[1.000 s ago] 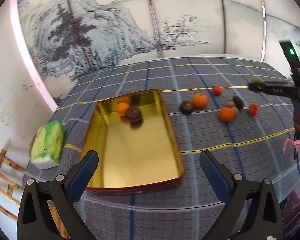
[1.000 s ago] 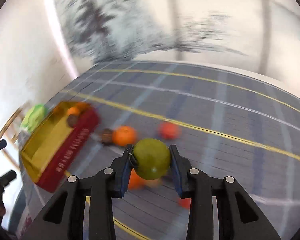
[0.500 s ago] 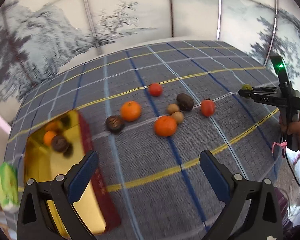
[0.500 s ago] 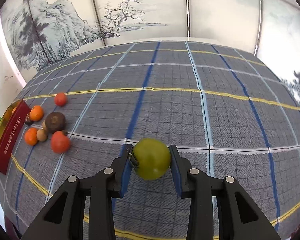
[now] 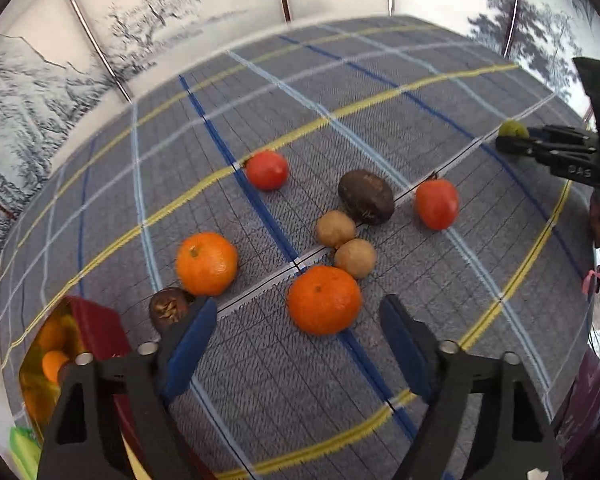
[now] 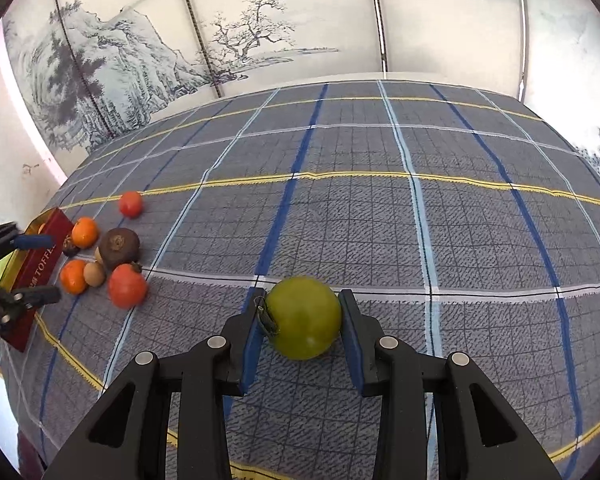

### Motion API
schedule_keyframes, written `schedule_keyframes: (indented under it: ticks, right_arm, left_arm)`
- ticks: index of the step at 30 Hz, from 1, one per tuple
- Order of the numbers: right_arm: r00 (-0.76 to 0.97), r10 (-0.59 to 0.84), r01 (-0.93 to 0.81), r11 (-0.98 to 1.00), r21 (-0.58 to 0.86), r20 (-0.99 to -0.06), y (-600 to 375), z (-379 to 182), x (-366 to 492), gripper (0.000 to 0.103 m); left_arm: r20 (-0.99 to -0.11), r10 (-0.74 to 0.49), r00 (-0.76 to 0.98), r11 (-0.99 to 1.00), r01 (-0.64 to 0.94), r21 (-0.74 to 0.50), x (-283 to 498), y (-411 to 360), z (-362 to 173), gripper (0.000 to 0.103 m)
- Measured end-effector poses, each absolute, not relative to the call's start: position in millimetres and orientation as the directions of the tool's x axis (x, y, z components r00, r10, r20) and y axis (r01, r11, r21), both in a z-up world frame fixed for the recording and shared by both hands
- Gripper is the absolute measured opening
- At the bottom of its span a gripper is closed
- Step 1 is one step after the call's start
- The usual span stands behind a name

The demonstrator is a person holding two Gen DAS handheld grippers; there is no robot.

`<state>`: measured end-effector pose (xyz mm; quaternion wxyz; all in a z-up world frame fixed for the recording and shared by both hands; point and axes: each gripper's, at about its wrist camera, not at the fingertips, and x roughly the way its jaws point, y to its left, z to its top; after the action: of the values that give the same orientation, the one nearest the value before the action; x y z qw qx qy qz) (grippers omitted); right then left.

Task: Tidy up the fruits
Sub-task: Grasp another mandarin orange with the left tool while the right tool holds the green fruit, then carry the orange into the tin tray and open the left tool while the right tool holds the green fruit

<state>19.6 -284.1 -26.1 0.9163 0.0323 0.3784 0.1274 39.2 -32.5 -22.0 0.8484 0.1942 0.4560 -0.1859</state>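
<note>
We see our left gripper (image 5: 296, 334), made of black plastic arms with triangle holes. Its fingers (image 5: 190, 336) wear flat blue pads, and round silver screws sit at the joints. Our right gripper (image 6: 302, 320) looks the same, black with blue pads and silver screws. From the left view it shows white letters, a small green light and a pink tie.

Light: bright, even daylight filled the room, strongest off the pale painted screen (image 6: 300, 20) behind the desk (image 6: 380, 220).
Shadows: soft and short, tucked under each fruit.
Glare: the gold inside of the tin (image 5: 40, 364) shone with reflections.
Blur: the left view was smeared along its far edge and screen; the right view stayed crisp.
Distortion: both fisheye pictures bowed the cloth's stripes, with dark corners.
</note>
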Motion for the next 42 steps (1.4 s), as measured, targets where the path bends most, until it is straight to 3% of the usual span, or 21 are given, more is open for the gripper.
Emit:
schedule_keyframes:
  ticks: [5,6,11,16,21,42]
  right_arm:
    - [0.684,0.261,-0.213,0.964,0.156,-0.681,-283.6,-27.0,18.3,0.037]
    - [0.681,0.256,-0.214,0.966,0.148,-0.686,-282.2,-28.0,19.0,0.037]
    - [0.687,0.231,-0.21,0.971,0.116,-0.688,-277.3,-29.7,21.1,0.037]
    - [0.694,0.211,-0.205,0.974,0.092,-0.689,-274.4,-29.7,21.3,0.037]
    - [0.695,0.202,-0.202,0.976,0.082,-0.69,-273.7,-29.8,21.1,0.037]
    - [0.697,0.192,-0.197,0.978,0.073,-0.691,-271.7,-29.7,22.0,0.037]
  left_arm:
    - [-0.884,-0.158,0.439,0.845,0.524,0.109,54.3,-35.4,-36.7,0.043]
    - [-0.889,-0.175,0.423,0.848,0.524,0.083,54.8,-35.3,-36.6,0.034]
    - [-0.879,-0.131,0.459,0.903,0.42,0.085,41.2,-33.1,-33.6,0.033]
    - [-0.836,-0.237,0.495,0.947,0.308,-0.086,-3.8,-18.1,-13.5,0.034]
    - [-0.79,-0.257,0.556,0.96,0.238,-0.145,-44.8,-4.9,7.5,0.034]
    - [-0.729,-0.082,0.679,0.996,0.032,-0.081,-91.2,76.0,31.2,0.034]
